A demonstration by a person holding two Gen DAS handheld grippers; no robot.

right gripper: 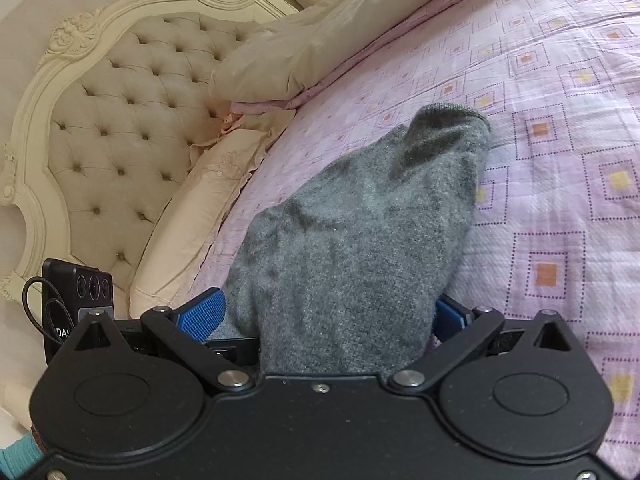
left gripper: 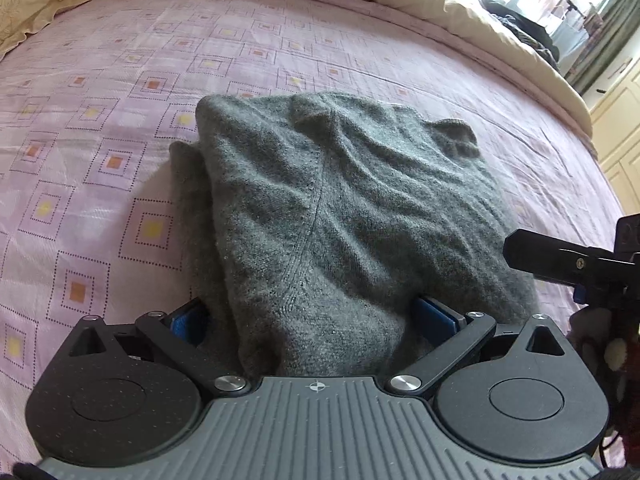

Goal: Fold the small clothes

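Note:
A grey knitted sweater (left gripper: pixel 340 208) lies folded on the pink patterned bedspread (left gripper: pixel 120 80). Its near edge lies between the blue pads of my left gripper (left gripper: pixel 316 316), whose jaws stand wide apart around the cloth. In the right wrist view the same sweater (right gripper: pixel 360 240) fills the gap of my right gripper (right gripper: pixel 340 316), whose blue pads (right gripper: pixel 204 312) also stand wide apart, with the cloth draped over the gripper body. The right gripper shows at the right edge of the left wrist view (left gripper: pixel 568 260).
A beige duvet (left gripper: pixel 460 12) runs along the far side of the bed. A cream tufted headboard (right gripper: pixel 120 128) and pillows (right gripper: pixel 288 48) stand at the head. A small black camera device (right gripper: pixel 76 300) is at the left of the right wrist view. White cabinets (left gripper: pixel 620 128) stand beyond the bed.

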